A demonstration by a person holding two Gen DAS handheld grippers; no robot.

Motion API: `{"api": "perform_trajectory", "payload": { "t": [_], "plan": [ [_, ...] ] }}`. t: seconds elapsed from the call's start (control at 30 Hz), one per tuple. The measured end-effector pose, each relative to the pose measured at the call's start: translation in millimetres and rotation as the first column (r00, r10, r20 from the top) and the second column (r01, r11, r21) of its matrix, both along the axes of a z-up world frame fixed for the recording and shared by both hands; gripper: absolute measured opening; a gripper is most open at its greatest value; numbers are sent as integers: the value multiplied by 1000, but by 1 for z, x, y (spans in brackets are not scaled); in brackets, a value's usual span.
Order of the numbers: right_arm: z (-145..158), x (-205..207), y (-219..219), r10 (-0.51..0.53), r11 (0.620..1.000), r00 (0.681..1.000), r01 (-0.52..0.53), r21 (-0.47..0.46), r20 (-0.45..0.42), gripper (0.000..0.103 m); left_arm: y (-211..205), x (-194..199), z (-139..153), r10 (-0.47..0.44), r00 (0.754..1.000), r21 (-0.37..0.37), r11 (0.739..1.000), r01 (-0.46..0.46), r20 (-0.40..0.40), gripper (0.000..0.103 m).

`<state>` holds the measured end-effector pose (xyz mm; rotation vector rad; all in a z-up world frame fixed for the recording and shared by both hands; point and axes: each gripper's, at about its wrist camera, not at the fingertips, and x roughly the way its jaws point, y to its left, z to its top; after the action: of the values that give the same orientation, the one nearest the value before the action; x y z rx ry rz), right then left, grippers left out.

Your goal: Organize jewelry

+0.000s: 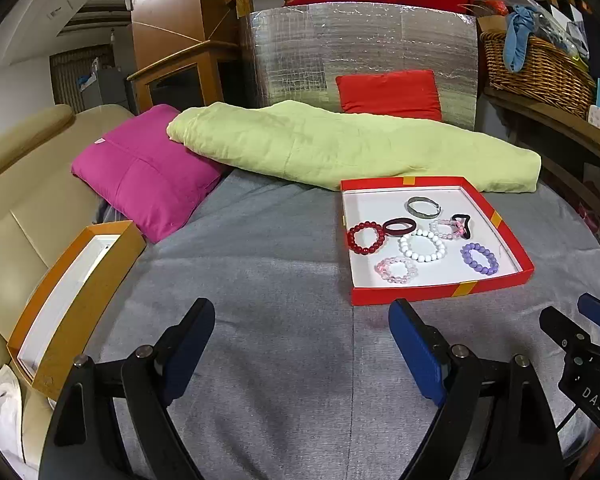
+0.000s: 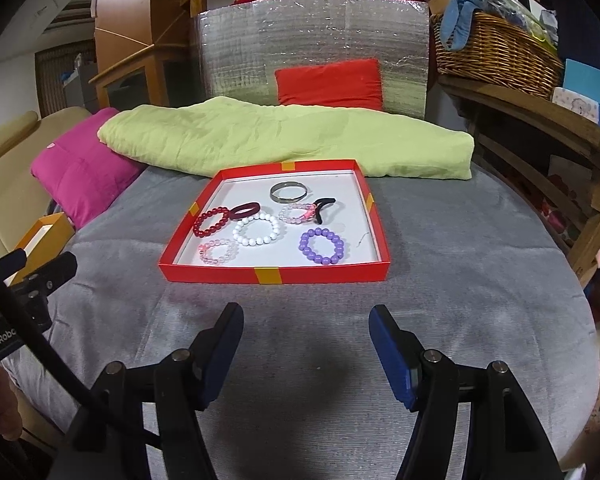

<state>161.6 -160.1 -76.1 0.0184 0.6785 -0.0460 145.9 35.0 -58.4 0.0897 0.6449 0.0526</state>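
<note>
A red tray [image 2: 274, 276] [image 1: 440, 294] lies on the grey cover and holds several bracelets: white beads [image 2: 257, 230] [image 1: 422, 245], purple beads [image 2: 322, 246] [image 1: 479, 258], dark red beads [image 2: 212, 222] [image 1: 366, 237], pale pink beads [image 2: 217, 251] [image 1: 396, 270], a silver bangle [image 2: 290, 192] [image 1: 423, 206], a maroon band [image 2: 245, 211] and a black band [image 2: 323, 207]. An orange box [image 1: 76, 304] [image 2: 44, 240] with a white inside sits at the left. My left gripper [image 1: 302, 344] is open and empty, short of the tray. My right gripper [image 2: 306, 340] is open and empty, just before the tray's near wall.
A magenta cushion [image 1: 148, 172], a green folded blanket [image 1: 340, 144] and a red cushion [image 1: 390, 94] lie behind the tray. A wicker basket [image 2: 496, 54] stands on a wooden shelf at the right. A beige sofa [image 1: 16, 208] is at the left.
</note>
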Motion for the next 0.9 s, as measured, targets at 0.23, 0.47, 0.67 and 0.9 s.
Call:
{"api": "perform_trajectory", "payload": {
  "t": [0.23, 0.47, 0.67, 0.9],
  "plan": [
    [-1, 2, 1, -3, 1000, 1000, 3, 0, -4, 69, 3, 0, 0, 3, 1000, -1, 1000, -3, 1, 89],
    [-1, 1, -4, -9, 1000, 1000, 9, 0, -5, 69, 0, -1, 0, 0, 1000, 7, 1000, 0, 0, 89],
    [0, 0, -8, -15, 1000, 1000, 15, 1, -4, 70, -1, -1, 0, 0, 1000, 7, 1000, 0, 0, 89],
    [0, -1, -11, -18, 1000, 1000, 18, 1, -9, 70, -6, -1, 0, 0, 1000, 10, 1000, 0, 2, 89]
  ]
}}
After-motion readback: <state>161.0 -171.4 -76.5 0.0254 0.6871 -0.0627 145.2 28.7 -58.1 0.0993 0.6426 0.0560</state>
